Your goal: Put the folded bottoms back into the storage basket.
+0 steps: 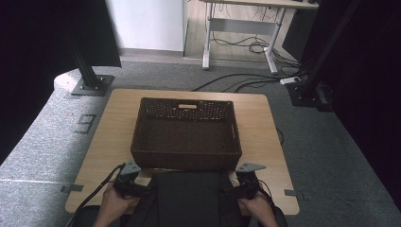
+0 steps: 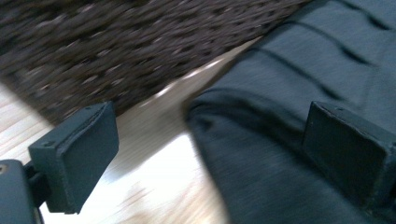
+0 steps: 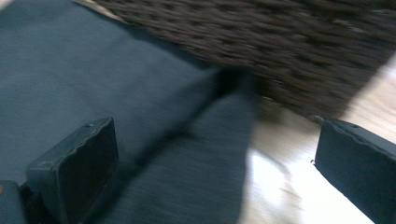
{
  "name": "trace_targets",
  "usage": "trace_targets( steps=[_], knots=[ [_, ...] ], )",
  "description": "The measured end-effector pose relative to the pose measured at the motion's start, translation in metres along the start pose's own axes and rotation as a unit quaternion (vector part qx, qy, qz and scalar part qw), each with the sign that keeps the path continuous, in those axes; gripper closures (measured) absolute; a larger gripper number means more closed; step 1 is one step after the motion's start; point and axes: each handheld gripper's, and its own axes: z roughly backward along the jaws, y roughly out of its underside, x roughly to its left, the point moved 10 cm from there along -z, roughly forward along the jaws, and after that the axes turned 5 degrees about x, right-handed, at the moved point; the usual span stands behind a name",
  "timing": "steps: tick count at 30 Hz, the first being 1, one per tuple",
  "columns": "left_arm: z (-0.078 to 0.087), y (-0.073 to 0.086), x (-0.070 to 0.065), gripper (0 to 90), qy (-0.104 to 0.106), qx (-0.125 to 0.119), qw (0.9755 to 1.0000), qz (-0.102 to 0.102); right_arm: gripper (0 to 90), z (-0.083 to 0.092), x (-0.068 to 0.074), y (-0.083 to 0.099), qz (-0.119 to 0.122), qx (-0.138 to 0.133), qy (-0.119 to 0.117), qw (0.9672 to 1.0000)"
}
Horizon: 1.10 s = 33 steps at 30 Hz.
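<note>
A dark grey folded cloth (image 1: 189, 198) lies on the near edge of the wooden table (image 1: 118, 123), right in front of a dark brown wicker basket (image 1: 187, 135). My left gripper (image 1: 135, 187) is at the cloth's left edge and my right gripper (image 1: 241, 187) at its right edge, each held in a hand. In the left gripper view, the left gripper (image 2: 210, 158) is open, its jaws straddling the cloth's (image 2: 289, 140) corner. In the right gripper view, the right gripper (image 3: 217, 163) is open too, with a fold of the cloth (image 3: 140, 116) between its jaws. The basket looks empty.
The basket's wall (image 2: 116, 51) stands just beyond both grippers and shows again in the right gripper view (image 3: 289, 46). Bare table runs along both sides of the basket. Beyond the table are grey carpet, a black stand base (image 1: 92, 85), cables (image 1: 246, 80) and a desk frame.
</note>
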Motion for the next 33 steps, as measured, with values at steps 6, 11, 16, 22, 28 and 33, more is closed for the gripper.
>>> trace_targets(
  steps=[6, 11, 16, 22, 28, 33],
  knots=[
    [-0.014, 0.001, -0.019, 2.5, 0.018, 0.014, 0.9997, -0.009, 0.0, -0.014, 0.016, -0.002, 0.007, 0.014, 0.011, 0.9998],
    [-0.022, 0.011, -0.019, 0.9, 0.001, 0.045, 0.9990, -0.005, 0.0, -0.024, 0.012, 0.005, -0.018, 0.030, 0.013, 0.9993],
    [-0.022, 0.019, -0.022, 0.4, 0.004, 0.057, 0.9982, 0.018, 0.0, -0.029, 0.010, 0.017, -0.032, 0.044, -0.007, 0.9985],
    [-0.021, 0.033, -0.034, 0.2, 0.051, 0.071, 0.9955, 0.037, 0.0, -0.029, 0.023, 0.022, 0.004, 0.058, -0.027, 0.9980],
    [-0.020, 0.034, -0.041, 4.1, 0.054, 0.064, 0.9961, 0.027, 13.4, -0.028, 0.039, 0.021, 0.018, 0.064, -0.070, 0.9953],
    [-0.020, 0.033, -0.047, 17.4, 0.061, 0.071, 0.9954, 0.016, 26.6, -0.028, 0.046, 0.018, 0.014, 0.077, -0.103, 0.9916]
  ],
)
